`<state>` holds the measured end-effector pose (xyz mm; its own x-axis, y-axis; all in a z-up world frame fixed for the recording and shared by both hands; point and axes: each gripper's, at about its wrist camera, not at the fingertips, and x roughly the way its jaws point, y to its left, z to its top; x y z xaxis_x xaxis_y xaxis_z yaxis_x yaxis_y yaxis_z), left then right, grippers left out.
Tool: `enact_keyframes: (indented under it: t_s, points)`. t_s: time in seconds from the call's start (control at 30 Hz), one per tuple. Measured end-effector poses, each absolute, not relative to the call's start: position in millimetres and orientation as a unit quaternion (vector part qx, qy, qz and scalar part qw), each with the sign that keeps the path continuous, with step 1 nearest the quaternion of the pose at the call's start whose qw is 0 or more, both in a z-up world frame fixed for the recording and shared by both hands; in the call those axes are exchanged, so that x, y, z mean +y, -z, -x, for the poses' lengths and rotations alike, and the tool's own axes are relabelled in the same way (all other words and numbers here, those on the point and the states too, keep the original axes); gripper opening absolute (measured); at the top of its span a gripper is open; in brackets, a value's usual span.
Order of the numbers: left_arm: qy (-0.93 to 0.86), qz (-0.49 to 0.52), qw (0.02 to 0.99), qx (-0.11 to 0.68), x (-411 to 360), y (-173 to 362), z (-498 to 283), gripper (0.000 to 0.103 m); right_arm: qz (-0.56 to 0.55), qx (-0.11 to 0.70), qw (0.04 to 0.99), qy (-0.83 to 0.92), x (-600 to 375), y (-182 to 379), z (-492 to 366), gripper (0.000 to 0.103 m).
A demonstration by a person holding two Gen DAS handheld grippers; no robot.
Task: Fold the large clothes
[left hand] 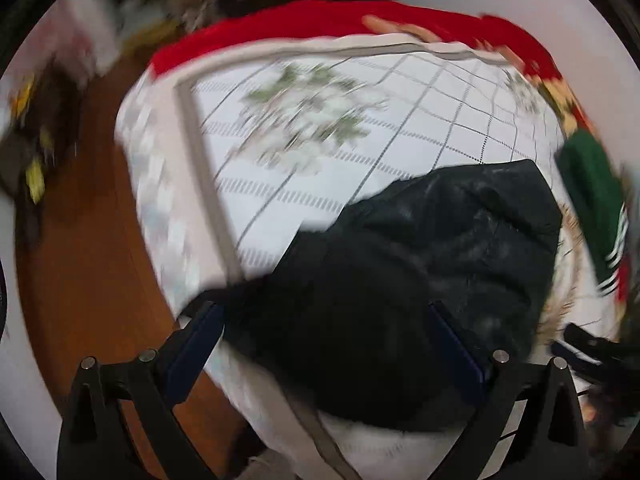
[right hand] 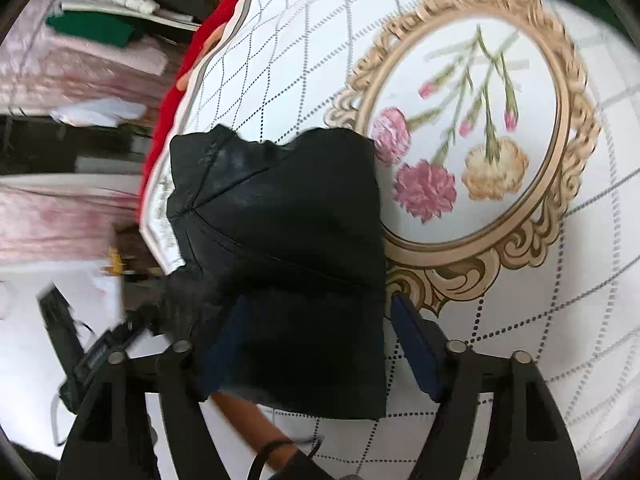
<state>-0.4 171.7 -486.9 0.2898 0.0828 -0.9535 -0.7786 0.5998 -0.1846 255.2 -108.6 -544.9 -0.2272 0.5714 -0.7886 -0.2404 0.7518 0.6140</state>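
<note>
Left gripper [left hand: 324,344], black-framed with dark blue pads, spread wide apart, black fabric bunched between its fingers [left hand: 196,344]. Right gripper [right hand: 316,344], same build, likewise spread, fingers [right hand: 416,348] flanking the dark cloth; clamping contact unclear through motion blur.

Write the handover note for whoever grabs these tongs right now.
Left tongs: open, fingers either side of the black garment, not clamped.
Right tongs: open too, straddling the same garment.
Garment: a compact dark bundle near the edge of the flowered cloth; it looks folded at least once, though blur hides the layers.
Nearby: a green garment at the far side, red fabric under the cloth's edge.
Left: check the fold, finish or square it, then probably the green one.
</note>
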Motion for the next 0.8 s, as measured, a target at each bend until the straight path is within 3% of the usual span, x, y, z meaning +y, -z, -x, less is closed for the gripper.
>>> enact_keyframes:
  t_s: [0.27, 0.5, 0.6, 0.7, 0.8]
  points:
    - [-0.270, 0.484, 0.675, 0.487, 164, 541, 26, 0.102, -0.246, 0.734, 0.477, -0.416, -116, 636, -283, 0.078]
    - [-0.272, 0.511, 0.686, 0.441, 173, 554, 12, 0.101, -0.268, 0.718, 0.466, -0.442, -99, 648, -289, 0.084]
    - [-0.279, 0.501, 0.691, 0.439, 180, 556, 10, 0.100, -0.264, 0.704, 0.484, -0.447, -90, 636, -288, 0.076]
    - [-0.287, 0.491, 0.697, 0.437, 189, 555, 14, 0.093, -0.277, 0.686, 0.483, -0.468, -103, 620, -286, 0.065]
    - [-0.289, 0.485, 0.703, 0.433, 196, 553, 17, 0.074, -0.262, 0.689, 0.476, -0.479, -108, 622, -285, 0.067]
